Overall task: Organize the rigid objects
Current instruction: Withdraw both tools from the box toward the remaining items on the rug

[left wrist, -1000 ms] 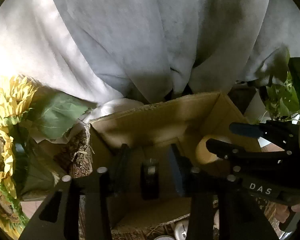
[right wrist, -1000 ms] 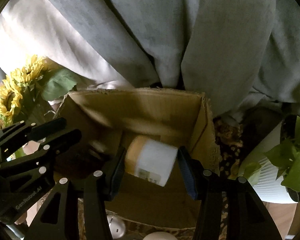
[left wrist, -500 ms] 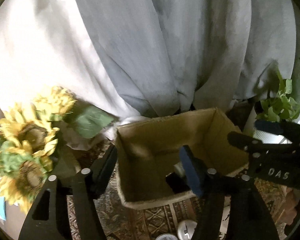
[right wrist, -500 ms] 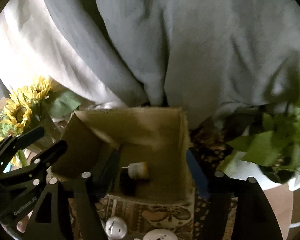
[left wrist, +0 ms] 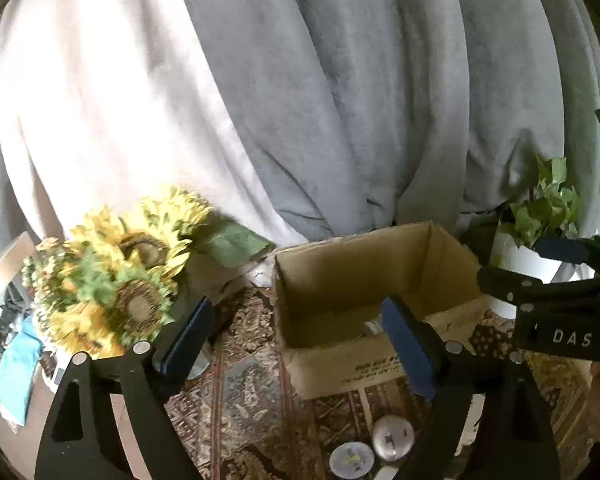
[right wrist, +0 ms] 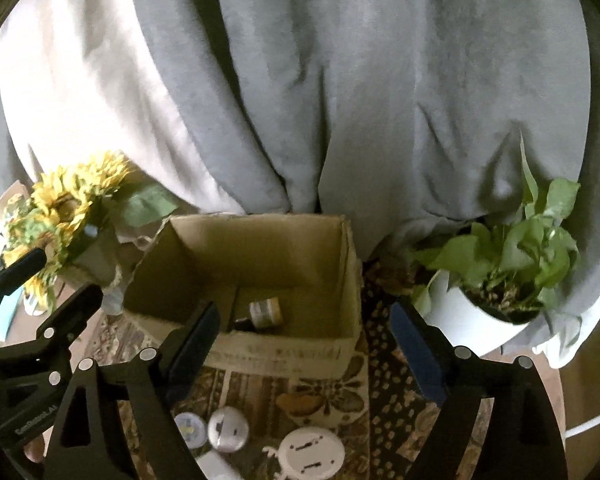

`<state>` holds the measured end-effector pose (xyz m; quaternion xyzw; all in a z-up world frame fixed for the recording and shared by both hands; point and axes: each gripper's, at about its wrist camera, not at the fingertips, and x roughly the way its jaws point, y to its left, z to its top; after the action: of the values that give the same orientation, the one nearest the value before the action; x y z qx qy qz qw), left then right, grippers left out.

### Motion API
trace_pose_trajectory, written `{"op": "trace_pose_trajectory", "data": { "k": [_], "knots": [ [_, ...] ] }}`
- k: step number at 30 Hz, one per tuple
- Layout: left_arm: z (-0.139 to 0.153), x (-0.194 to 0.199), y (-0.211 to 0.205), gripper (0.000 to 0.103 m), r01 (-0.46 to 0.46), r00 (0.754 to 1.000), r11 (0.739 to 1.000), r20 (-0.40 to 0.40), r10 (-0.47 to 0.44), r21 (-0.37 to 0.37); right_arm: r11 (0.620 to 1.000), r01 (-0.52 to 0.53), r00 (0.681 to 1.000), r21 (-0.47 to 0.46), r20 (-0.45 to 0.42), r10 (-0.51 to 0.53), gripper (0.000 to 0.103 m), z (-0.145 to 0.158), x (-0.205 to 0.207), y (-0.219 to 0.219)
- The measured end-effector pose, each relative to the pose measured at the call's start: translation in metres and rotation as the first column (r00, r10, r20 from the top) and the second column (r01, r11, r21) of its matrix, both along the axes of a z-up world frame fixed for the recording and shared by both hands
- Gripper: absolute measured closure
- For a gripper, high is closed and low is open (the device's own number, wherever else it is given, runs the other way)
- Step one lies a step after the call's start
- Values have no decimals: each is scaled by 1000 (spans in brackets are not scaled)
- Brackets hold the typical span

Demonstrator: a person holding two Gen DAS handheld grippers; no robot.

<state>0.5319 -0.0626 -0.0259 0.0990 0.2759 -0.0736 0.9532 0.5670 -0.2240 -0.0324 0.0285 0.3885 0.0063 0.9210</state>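
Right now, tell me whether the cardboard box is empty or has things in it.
Not empty. The right wrist view looks down into the open cardboard box and shows a small jar lying on its floor beside a dark bottle.

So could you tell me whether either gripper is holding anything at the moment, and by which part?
Nothing is held. The left gripper and right gripper have just been opening, with nothing between their jaws; the small bottles lie in the cardboard box.

A brown cardboard box (right wrist: 256, 248) stands on a cloth (left wrist: 244, 384) patterned in brown, tan and dark ornamental motifs, before a plain grey curtain (right wrist: 340, 80). Yellow sunflowers (left wrist: 120, 280) have brown centres and green leaves; a green-leaved plant (right wrist: 516, 248) sits in a white pot (right wrist: 468, 328). Both black claws carry blue pads (right wrist: 416, 352).
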Motion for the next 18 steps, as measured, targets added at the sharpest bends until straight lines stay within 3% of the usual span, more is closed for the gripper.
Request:
{"op": "trace_pose_trajectory", "data": {
  "k": [10, 18],
  "knots": [
    [-13, -38, 7, 10, -34, 998, 999, 52, 32, 36, 999, -2, 999, -51, 48, 5, 10, -7, -39, 9],
    [-40, -60, 10, 9, -21, 1000, 999, -5, 22, 33, 999, 17, 1000, -30, 26, -16, 9, -30, -65, 9]
  ]
}}
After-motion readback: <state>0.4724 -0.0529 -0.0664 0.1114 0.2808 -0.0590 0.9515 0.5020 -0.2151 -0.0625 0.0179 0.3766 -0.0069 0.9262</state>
